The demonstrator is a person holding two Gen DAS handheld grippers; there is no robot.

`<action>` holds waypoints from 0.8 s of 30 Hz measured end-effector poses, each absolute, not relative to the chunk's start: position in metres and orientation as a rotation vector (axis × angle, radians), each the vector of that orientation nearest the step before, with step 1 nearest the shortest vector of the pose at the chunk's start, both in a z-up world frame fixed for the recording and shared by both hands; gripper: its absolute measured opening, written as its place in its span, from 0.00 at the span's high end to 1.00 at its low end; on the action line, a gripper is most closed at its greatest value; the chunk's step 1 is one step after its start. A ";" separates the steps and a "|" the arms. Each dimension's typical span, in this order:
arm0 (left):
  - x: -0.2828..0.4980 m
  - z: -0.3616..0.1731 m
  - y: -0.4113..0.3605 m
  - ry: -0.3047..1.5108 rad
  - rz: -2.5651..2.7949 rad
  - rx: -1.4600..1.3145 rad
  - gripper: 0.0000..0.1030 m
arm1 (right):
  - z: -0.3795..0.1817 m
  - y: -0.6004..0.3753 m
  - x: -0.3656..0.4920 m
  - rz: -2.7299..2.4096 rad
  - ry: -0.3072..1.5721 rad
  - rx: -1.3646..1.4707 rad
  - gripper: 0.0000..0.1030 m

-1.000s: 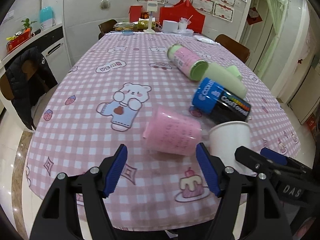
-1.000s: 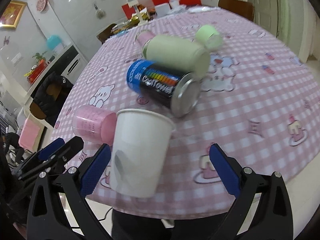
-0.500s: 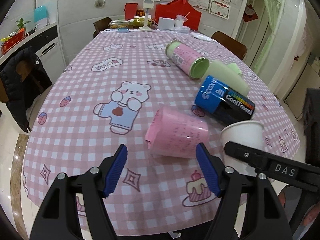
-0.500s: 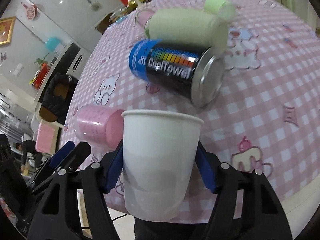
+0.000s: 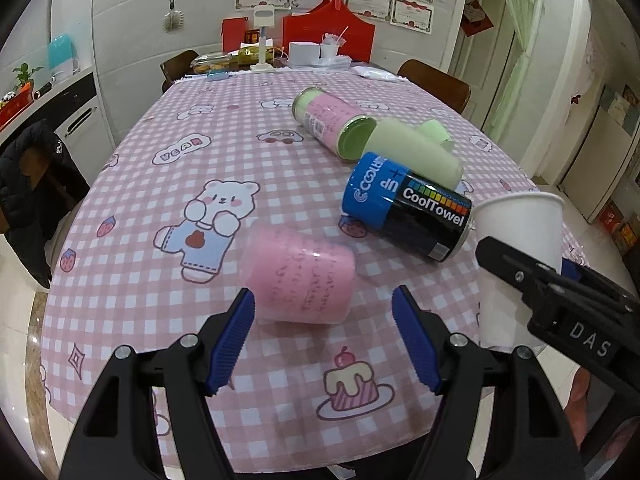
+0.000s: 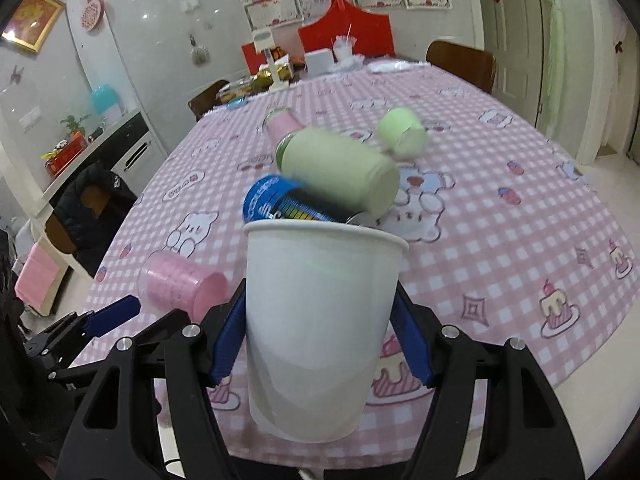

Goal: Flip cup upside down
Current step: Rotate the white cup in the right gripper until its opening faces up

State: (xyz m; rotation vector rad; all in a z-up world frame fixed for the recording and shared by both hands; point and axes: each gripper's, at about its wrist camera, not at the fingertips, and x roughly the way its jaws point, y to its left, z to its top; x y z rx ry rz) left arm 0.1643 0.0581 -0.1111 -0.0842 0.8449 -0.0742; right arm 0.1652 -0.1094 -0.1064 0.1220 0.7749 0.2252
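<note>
- Pink checked table point(image 5: 132, 216) fills both views, cluttered with things lying on their sides, so we work at its near edge, where there is room.
- Behind lie a CoolTowel can point(image 5: 404, 208), a green cup point(image 5: 416, 152) and a pink tube point(image 5: 328, 120), all toppled and out of our way.
- Our white cup point(image 6: 320, 324) stands mouth-up, clamped low between the pads of our right gripper point(image 6: 320, 340), apparently lifted off the cloth so that it can be turned over.
- Our left gripper point(image 5: 323, 332) hangs with jaws apart just short of the pink cup point(image 5: 300, 276), touching nothing.
</note>
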 end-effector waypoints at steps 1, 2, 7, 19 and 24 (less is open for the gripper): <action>0.166 -0.111 0.058 0.846 -0.073 -0.086 0.32 | -0.106 -0.109 0.166 0.221 0.764 0.115 0.38; 0.167 -0.112 0.058 0.848 -0.069 -0.088 0.32 | -0.106 -0.110 0.166 0.219 0.755 0.107 0.38; 0.171 -0.114 0.060 0.855 -0.062 -0.103 0.32 | -0.108 -0.115 0.169 0.215 0.736 0.102 0.38; 0.176 -0.117 0.056 0.868 -0.066 -0.095 0.32 | -0.125 -0.118 0.176 0.174 0.780 0.059 0.18; 0.175 -0.118 0.055 0.869 -0.069 -0.097 0.32 | -0.126 -0.122 0.173 0.176 0.789 0.071 0.18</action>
